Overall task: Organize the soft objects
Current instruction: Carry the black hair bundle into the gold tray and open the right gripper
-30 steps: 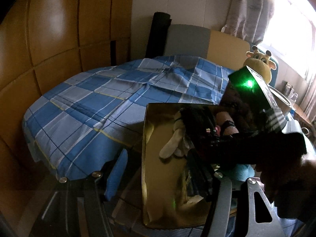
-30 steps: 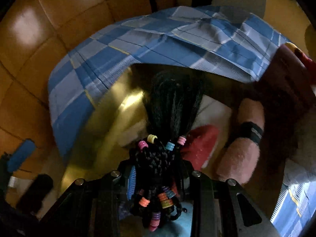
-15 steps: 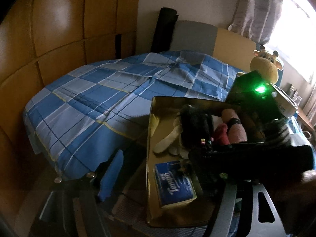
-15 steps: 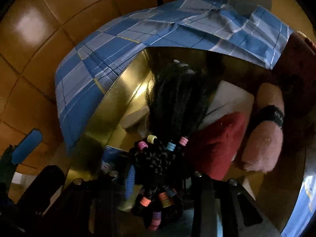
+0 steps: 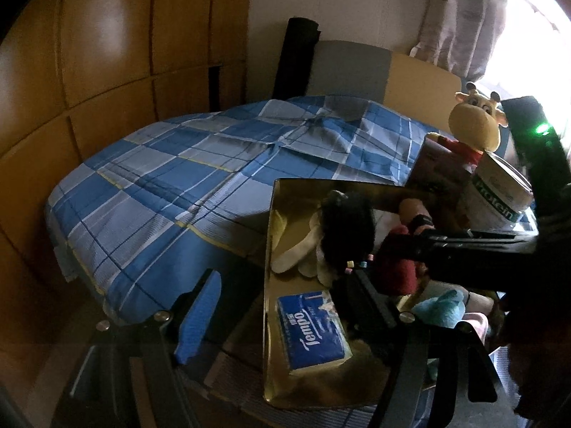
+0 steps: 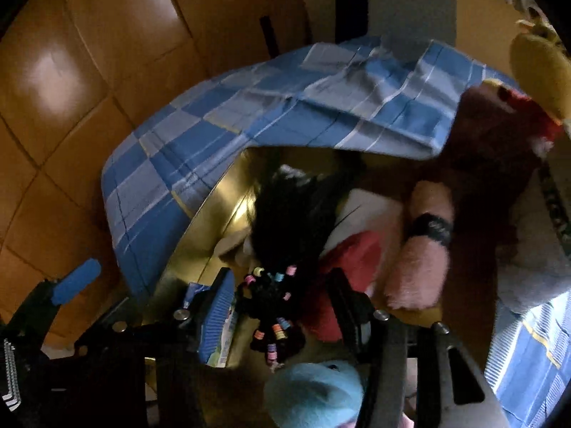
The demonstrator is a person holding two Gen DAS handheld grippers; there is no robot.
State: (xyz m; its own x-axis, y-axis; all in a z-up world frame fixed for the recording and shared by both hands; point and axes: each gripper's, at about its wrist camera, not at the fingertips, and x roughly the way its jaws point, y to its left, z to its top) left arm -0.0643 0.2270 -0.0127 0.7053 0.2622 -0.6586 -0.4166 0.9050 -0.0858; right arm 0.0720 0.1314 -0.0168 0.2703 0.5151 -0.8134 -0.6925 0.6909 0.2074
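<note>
A gold box (image 5: 271,249) at the bed's edge holds a black-haired doll (image 6: 296,210) with bead-tipped braids (image 6: 271,303), a red cloth piece (image 6: 353,260), a pink fuzzy roll with a black band (image 6: 424,249), and a blue Tempo tissue pack (image 5: 310,331). My right gripper (image 6: 282,310) hangs over the box and its jaws are opening. The braids lie between its fingers, and neither pad presses on them. My left gripper (image 5: 285,310) stands open over the box's left wall, holding nothing. A teal plush (image 6: 314,392) lies under the right gripper.
A blue checked sheet (image 5: 185,185) covers the bed, with wooden wall panels (image 5: 107,53) to its left and behind it. A yellow plush animal (image 5: 474,125), a white Protein can (image 5: 499,196) and a dark red box (image 5: 439,167) stand behind the gold box.
The right gripper's fingers have spread away from the beaded braids and drawn back a little. The doll stays in the box. The tissue pack has come into the left view.
</note>
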